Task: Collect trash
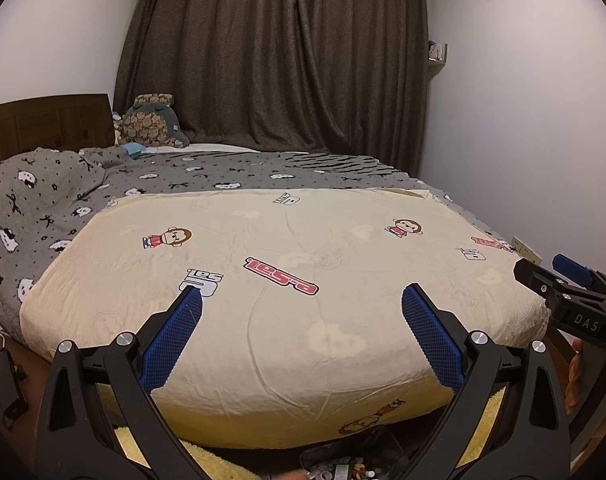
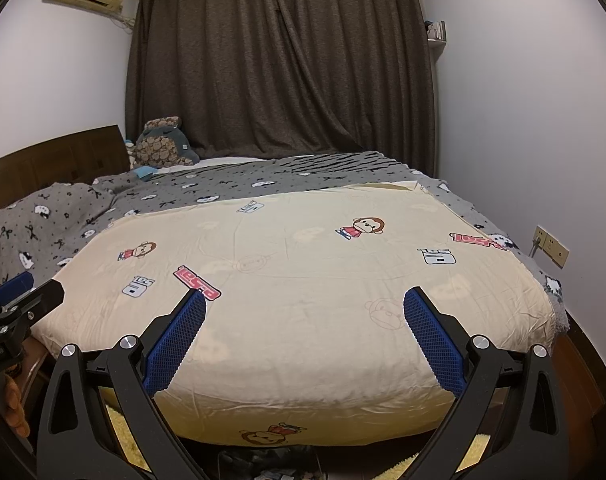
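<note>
My left gripper (image 1: 302, 300) is open and empty, held above the foot of a bed with a cream cartoon-print quilt (image 1: 287, 248). My right gripper (image 2: 304, 303) is also open and empty over the same quilt (image 2: 303, 248). The right gripper shows at the right edge of the left wrist view (image 1: 559, 280), and the left gripper at the left edge of the right wrist view (image 2: 19, 296). A dark container with small mixed scraps (image 1: 351, 460) lies on the floor below the bed's foot; it is dim in the right wrist view (image 2: 271, 460). No loose trash shows on the quilt.
A grey patterned blanket (image 1: 63, 192) covers the far and left side of the bed. A plush toy (image 1: 153, 124) leans by the wooden headboard (image 1: 43, 124). Dark curtains (image 1: 275, 60) hang behind. A wall socket (image 2: 551, 246) is on the right wall. A yellow rug (image 1: 207, 456) lies underfoot.
</note>
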### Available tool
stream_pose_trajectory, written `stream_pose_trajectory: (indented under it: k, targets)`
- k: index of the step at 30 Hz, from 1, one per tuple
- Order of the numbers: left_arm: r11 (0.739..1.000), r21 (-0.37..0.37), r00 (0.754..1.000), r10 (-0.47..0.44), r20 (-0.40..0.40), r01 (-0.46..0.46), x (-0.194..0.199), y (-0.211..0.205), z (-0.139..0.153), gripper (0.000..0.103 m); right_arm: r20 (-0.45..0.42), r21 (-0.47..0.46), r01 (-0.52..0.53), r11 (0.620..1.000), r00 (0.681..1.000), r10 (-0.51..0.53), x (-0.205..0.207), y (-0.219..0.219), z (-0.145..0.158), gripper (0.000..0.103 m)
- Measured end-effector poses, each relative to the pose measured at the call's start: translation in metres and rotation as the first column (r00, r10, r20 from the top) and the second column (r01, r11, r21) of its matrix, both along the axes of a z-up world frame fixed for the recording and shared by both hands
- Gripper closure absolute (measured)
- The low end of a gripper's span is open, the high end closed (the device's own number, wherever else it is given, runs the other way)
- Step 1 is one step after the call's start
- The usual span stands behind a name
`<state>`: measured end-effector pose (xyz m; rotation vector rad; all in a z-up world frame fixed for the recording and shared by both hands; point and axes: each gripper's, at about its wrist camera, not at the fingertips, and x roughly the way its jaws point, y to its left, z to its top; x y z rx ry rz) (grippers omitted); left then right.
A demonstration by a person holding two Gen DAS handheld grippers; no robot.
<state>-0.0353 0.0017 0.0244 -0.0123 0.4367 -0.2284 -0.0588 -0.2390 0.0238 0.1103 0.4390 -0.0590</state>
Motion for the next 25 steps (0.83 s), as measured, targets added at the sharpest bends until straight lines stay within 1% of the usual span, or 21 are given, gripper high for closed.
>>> stream_pose_trajectory:
  k: [4, 8, 13, 18, 22, 25]
  targets:
    - [1.000, 0.000, 1.000, 0.003, 0.012, -0.003, -0.0022, 0.0019, 0.0015, 0.008, -0.003, -0.001, 0.001, 1.000, 1.000, -0.001, 0.0000, 0.0002, -0.0005, 0.003]
    - [0.999, 0.021, 0.999, 0.032, 0.023, -0.033, -0.0032, -0.0015, 0.0026, 0.008, -0.002, -0.004, 0.003, 1.000, 1.000, -0.003, -0.0001, 0.0002, 0.0008, 0.003]
    - [0.998, 0.024, 0.998, 0.050, 0.035, -0.050, -0.0037, 0.0004, 0.0042, 0.008, -0.008, -0.007, 0.005, 1.000, 1.000, -0.005, 0.0024, -0.0009, -0.0006, 0.003]
    - [0.998, 0.019, 0.998, 0.054, 0.031, -0.054, -0.0022, 0.0006, 0.0060, 0.008, -0.009, -0.008, 0.006, 1.000, 1.000, -0.006, 0.0031, -0.0003, -0.0013, 0.003]
    - [0.996, 0.047, 0.997, 0.076, 0.034, -0.078, -0.0001, -0.0028, 0.0069, 0.008, -0.004, -0.007, 0.010, 1.000, 1.000, -0.010, 0.0032, -0.0017, -0.0006, 0.003]
    - [0.998, 0.032, 0.998, 0.062, 0.021, -0.063, 0.0025, -0.0033, 0.0079, 0.008, -0.005, -0.008, 0.012, 1.000, 1.000, -0.012, 0.0032, -0.0016, -0.0012, 0.003]
